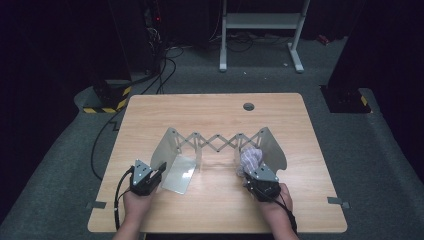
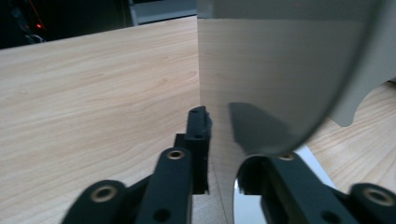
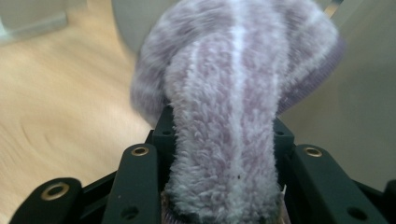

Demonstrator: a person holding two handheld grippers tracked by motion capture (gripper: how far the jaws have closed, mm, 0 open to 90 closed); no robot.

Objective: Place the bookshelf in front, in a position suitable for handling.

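An extending scissor-link rack (image 1: 217, 140) stands across the middle of the wooden table (image 1: 215, 112), with a rounded metal end plate at each end. My left gripper (image 1: 160, 171) is at the left end plate (image 1: 166, 149). In the left gripper view that plate (image 2: 280, 70) stands on edge between the jaws, and the left gripper (image 2: 219, 128) is shut on its lower edge. My right gripper (image 1: 251, 172) is shut on a fluffy purple-and-white sock (image 1: 250, 157), just in front of the right end plate (image 1: 274, 147). The sock (image 3: 233, 70) bulges out past the right gripper (image 3: 224, 128).
A glossy flat sheet (image 1: 180, 175) lies on the table by the left plate's foot. A round cable hole (image 1: 248, 106) sits near the far edge. Tape marks (image 1: 96, 204) lie at both front corners. A white stand (image 1: 260, 22) and cables are on the floor beyond.
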